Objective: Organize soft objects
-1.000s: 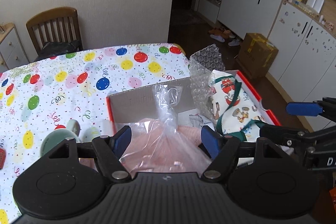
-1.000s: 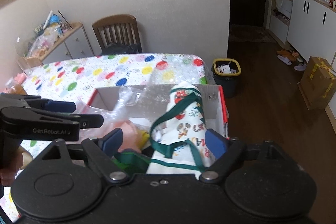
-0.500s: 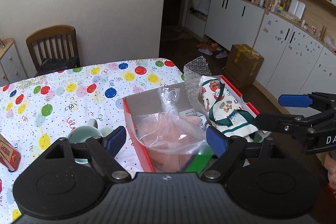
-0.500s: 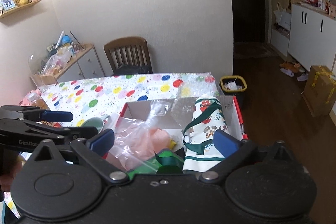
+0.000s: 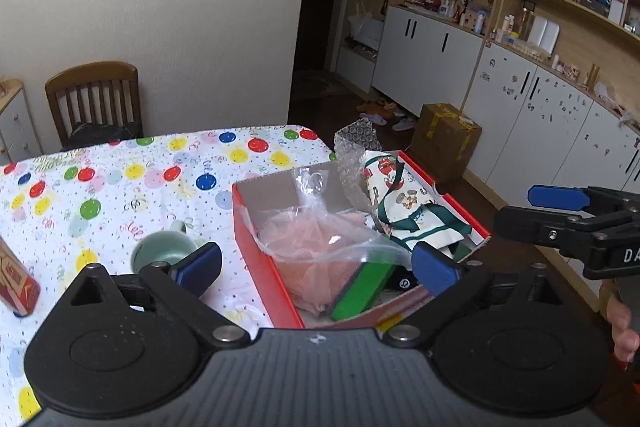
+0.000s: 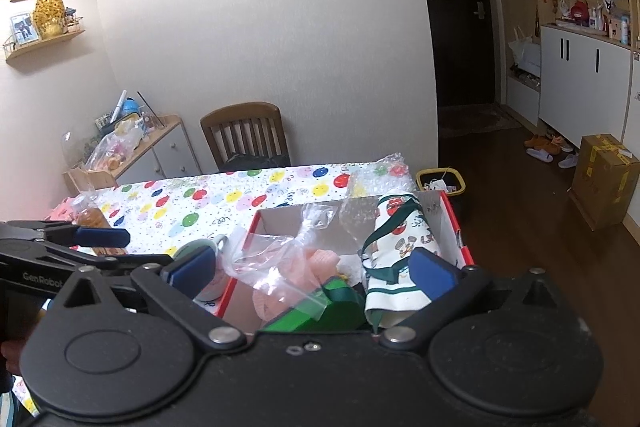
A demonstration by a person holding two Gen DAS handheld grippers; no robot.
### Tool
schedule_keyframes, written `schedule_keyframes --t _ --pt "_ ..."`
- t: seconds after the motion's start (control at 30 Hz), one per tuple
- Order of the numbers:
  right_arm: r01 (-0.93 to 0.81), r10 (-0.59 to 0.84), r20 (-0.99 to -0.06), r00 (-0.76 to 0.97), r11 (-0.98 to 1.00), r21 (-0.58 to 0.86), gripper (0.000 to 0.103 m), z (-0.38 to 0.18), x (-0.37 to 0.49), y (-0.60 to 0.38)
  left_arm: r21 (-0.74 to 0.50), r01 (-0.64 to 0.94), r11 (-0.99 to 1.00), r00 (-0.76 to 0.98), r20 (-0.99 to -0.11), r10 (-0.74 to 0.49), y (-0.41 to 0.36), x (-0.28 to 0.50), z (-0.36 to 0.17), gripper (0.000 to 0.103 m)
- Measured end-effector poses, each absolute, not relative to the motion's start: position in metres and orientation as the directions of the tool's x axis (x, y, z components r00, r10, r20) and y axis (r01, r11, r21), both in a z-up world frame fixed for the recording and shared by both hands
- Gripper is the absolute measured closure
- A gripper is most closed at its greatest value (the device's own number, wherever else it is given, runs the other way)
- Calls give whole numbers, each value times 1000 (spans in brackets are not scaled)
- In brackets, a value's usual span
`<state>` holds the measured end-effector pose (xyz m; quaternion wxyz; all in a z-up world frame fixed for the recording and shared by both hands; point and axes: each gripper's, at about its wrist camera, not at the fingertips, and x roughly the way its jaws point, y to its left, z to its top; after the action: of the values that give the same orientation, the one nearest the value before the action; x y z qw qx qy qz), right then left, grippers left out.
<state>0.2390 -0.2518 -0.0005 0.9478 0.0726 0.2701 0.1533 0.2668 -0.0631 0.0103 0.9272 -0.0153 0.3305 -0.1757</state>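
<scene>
My worktop, under its balloon-print cloth, fills the left and middle of both views, with a wooden chair behind it at the far wall. On the worktop's right edge sits the red box, lid off, in the centre of each frame. Inside it, on the left, lies a clear plastic bag holding something soft and pink, its knotted neck standing up; on the right leans a rolled printed cloth tied round with green straps, and a crumpled sheet of bubble wrap rises at the box's far side between them. A green block lies at the near end, partly under the bag. Left of the box stands a pale green cup, and a red carton shows at the left edge. My left tongs have just been opening and now stand spread wide over the bag, pinching nothing; my right tongs are likewise spread and empty, their pads clear of the cloth roll.
</scene>
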Motion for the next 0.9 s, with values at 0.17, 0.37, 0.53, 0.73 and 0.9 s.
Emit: schedule_keyframes --t 0.17,0.37,0.53,0.73,0.9 --pt "-241 316 -478 819 947 214 0 -2 226 -248 -155 293 943 729 -602 -325 -60 253 6 1" --pt "-220 304 -480 823 950 223 0 -6 214 -242 -135 258 957 761 -582 -287 -58 238 10 1" --pt "-204 301 -490 818 948 243 0 -13 204 -237 -121 255 959 777 -565 -278 -58 227 13 1" --pt "-189 288 -494 820 952 241 0 -14 199 -233 -107 262 959 786 -553 -276 -59 221 15 1" --pt "-186 282 -486 827 954 236 0 -11 196 -230 -106 268 957 783 -555 -281 -61 219 14 1"
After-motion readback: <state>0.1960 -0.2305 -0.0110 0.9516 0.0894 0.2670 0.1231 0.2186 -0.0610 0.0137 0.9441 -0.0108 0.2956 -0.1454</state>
